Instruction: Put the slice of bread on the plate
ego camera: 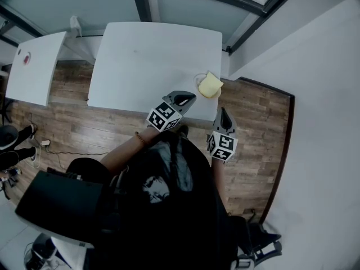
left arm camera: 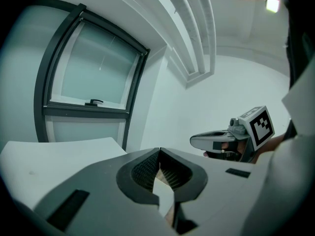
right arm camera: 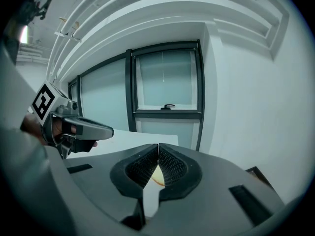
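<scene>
A pale yellow slice of bread (ego camera: pixel 210 85) lies on a small white plate (ego camera: pixel 198 81) at the near right corner of the white table (ego camera: pixel 152 61). My left gripper (ego camera: pixel 188 99) hovers just short of the plate, over the table's near edge, jaws shut with nothing between them. My right gripper (ego camera: pixel 224 113) hangs off the table's right corner, below the bread, also shut and empty. In the right gripper view a sliver of the bread (right arm camera: pixel 157 175) shows through the gap behind the closed tips (right arm camera: pixel 158 147). The left gripper's tips (left arm camera: pixel 159 150) meet too.
A second white table (ego camera: pixel 34 66) stands at the far left. Wooden floor (ego camera: pixel 256 128) runs around the table, with a white wall on the right. A cable (ego camera: pixel 67 151) lies on the floor to the left. Dark-framed windows (right arm camera: pixel 167 90) are ahead.
</scene>
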Tool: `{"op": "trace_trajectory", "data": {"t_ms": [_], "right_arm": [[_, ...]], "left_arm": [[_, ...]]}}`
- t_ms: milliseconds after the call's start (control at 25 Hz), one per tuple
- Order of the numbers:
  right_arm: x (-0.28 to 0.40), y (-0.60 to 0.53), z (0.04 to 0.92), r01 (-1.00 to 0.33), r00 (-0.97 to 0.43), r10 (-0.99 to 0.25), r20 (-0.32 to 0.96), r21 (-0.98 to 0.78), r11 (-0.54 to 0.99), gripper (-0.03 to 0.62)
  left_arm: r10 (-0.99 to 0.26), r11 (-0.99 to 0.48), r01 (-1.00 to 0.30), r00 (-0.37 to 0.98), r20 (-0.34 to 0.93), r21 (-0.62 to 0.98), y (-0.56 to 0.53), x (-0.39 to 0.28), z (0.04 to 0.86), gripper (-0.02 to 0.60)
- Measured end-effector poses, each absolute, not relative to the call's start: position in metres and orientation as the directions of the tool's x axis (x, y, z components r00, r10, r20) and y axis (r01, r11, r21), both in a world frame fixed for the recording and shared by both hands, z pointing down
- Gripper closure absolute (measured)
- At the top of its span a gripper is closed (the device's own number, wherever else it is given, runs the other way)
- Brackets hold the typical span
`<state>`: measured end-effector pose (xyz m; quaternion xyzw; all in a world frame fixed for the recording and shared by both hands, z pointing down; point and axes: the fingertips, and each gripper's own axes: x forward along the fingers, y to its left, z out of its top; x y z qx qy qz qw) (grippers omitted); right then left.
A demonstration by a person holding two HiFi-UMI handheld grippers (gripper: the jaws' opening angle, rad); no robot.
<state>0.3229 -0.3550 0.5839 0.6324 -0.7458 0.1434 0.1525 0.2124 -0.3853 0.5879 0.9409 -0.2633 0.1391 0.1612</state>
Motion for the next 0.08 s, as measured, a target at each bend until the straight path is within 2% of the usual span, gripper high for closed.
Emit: {"op": "trace_trajectory", "data": {"t_ms": [80], "right_arm": [[0.3222, -0.3555, 0.5836, -0.987, -0.155, -0.901, 0.406, -0.020, 0.161, 0.583]], "left_arm": [[-0.451, -0.809, -0.540, 0.823, 0.347, 0.230, -0.3856, 0.2119, 0.5885, 0.575]]}}
